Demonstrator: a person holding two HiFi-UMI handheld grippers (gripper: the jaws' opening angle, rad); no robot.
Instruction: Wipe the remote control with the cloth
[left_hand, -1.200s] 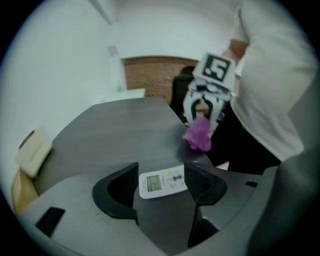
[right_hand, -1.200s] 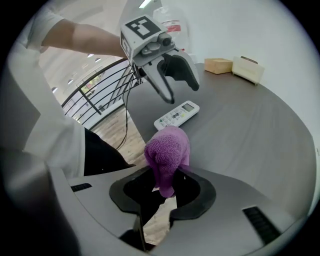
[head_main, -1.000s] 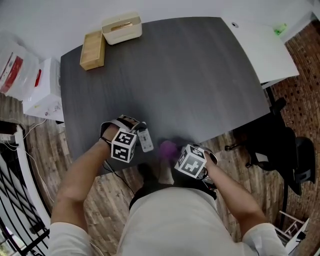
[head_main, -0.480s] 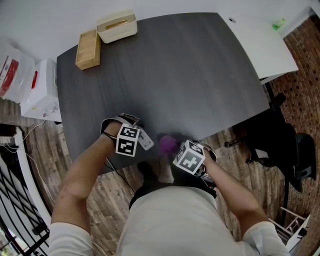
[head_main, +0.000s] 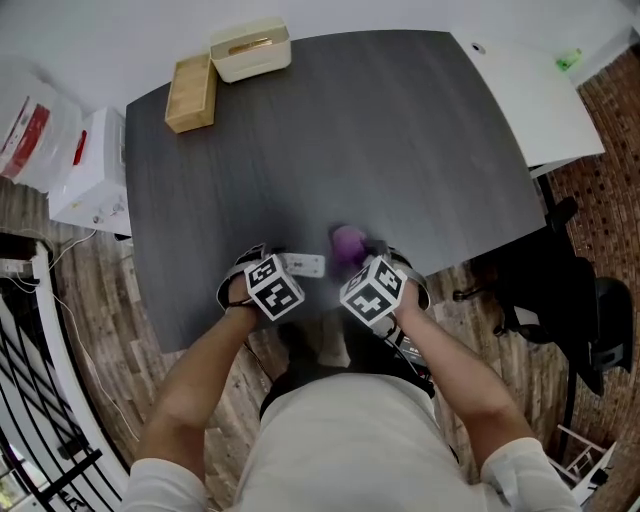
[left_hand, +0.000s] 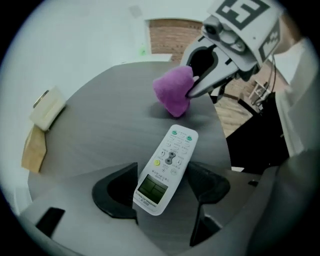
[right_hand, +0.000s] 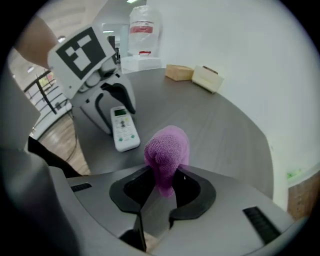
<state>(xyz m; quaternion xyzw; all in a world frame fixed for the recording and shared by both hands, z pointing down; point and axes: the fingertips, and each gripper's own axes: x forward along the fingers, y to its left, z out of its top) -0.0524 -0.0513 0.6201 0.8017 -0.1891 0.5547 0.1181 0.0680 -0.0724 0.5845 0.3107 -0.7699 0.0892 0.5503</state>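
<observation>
The white remote control (left_hand: 165, 167) has a small screen and a yellow button. My left gripper (left_hand: 160, 192) is shut on its screen end and holds it above the dark table (head_main: 400, 130). In the head view the remote (head_main: 303, 265) points right, toward the purple cloth (head_main: 348, 242). My right gripper (right_hand: 162, 187) is shut on the cloth (right_hand: 166, 152), which bunches up out of the jaws. The cloth (left_hand: 173, 92) hangs just beyond the remote's button end, a small gap apart. Both grippers sit near the table's front edge.
A wooden block (head_main: 192, 92) and a cream box (head_main: 250, 48) stand at the table's far left corner. A white desk (head_main: 520, 95) adjoins at the right, with a black chair (head_main: 560, 290) below it. White boxes (head_main: 88, 180) sit off the left edge.
Both grippers have moved farther onto the table and closer together. The remote has swung to point right at the cloth, and the cloth has risen toward the remote's tip.
</observation>
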